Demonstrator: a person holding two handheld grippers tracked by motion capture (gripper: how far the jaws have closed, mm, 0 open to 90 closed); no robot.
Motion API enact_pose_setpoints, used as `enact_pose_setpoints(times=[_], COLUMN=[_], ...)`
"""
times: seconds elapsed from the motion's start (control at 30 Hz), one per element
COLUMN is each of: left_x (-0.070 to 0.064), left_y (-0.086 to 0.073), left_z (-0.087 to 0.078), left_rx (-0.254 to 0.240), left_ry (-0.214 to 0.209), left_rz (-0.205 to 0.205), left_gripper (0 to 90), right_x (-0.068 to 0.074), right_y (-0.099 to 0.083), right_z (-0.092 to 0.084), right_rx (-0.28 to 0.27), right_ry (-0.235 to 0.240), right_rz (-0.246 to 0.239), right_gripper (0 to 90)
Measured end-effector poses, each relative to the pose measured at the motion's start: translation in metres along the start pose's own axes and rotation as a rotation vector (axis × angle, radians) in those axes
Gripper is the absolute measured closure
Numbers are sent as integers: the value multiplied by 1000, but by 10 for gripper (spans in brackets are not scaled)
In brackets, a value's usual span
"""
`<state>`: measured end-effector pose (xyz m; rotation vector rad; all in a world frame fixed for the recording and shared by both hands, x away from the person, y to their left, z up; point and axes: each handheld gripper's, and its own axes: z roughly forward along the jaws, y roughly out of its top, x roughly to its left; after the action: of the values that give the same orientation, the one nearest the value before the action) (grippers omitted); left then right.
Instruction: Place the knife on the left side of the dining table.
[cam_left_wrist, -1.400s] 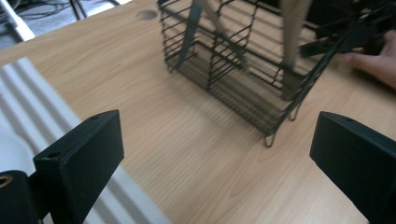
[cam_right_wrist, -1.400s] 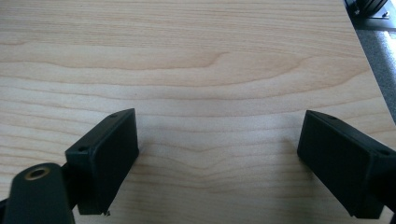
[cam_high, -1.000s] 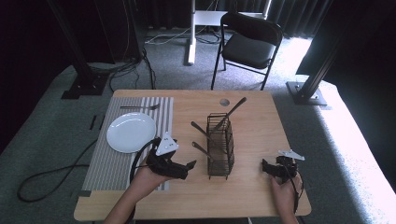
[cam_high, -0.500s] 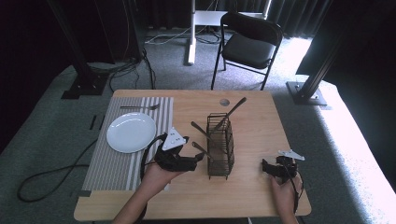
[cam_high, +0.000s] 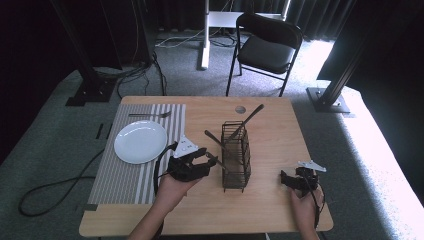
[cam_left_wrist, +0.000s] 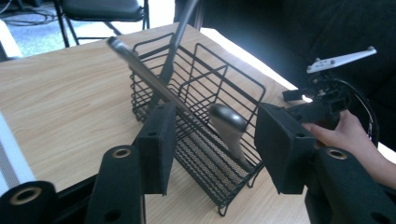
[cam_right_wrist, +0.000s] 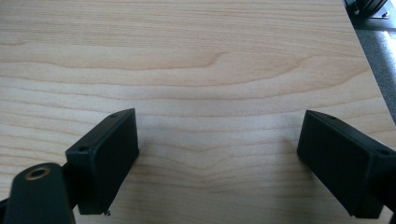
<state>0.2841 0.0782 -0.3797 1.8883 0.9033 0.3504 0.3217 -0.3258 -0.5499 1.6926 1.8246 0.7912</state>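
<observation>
A: What does the surface (cam_high: 270, 125) look like?

B: Pale wood, square-cornered, with a small round grommet (cam_high: 240, 109) near its 12 o'clock edge. A grey striped placemat (cam_high: 125, 175) covers the 9 o'clock side; a white plate (cam_high: 140, 141) lies on it, with a fork (cam_high: 148, 115) at the plate's 12 o'clock.

A: And in the middle?

B: A black wire basket (cam_high: 236, 157) stands upright there. One utensil (cam_high: 248, 120) leans out of it toward 1 o'clock, another handle (cam_high: 213, 137) sticks out toward 10 o'clock.

A: Where is the left gripper (cam_high: 206, 161)?

B: Just at the basket's 9 o'clock. Its jaws have just been closing and now stand half apart around a metal spoon (cam_left_wrist: 228, 128), which leans against the basket's wire wall. In the left gripper view there is a gap on either side of the spoon, so the pads do not press on it.

A: The right gripper (cam_high: 285, 179)?

B: Near the 4 o'clock corner, well apart from the basket. Its jaws stand wide apart over bare wood.

A: The room?

B: Grey carpet (cam_high: 65, 130), dark curtains behind, a black folding chair (cam_high: 266, 47) at 12 o'clock, black stand legs (cam_high: 85, 82) at 10 o'clock and 2 o'clock, cables (cam_high: 50, 187) trailing at 8 o'clock.
</observation>
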Motion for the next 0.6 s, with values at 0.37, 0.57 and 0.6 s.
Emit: enact_pose_setpoints(times=[0.37,0.57,0.6], left_x=[-4,-5,-6], left_y=[-2,3,4], left_z=[4,6,7], left_rx=[-1,-3,-7], left_ry=[8,-14,-19], left_rz=[21,31,28], left_gripper=[714,726,728], right_x=[0,0,0], right_y=[0,0,0], right_z=[0,0,0], right_rx=[0,-1,-1], right_ry=[0,0,0], right_rz=[0,0,0], right_gripper=[121,121,121])
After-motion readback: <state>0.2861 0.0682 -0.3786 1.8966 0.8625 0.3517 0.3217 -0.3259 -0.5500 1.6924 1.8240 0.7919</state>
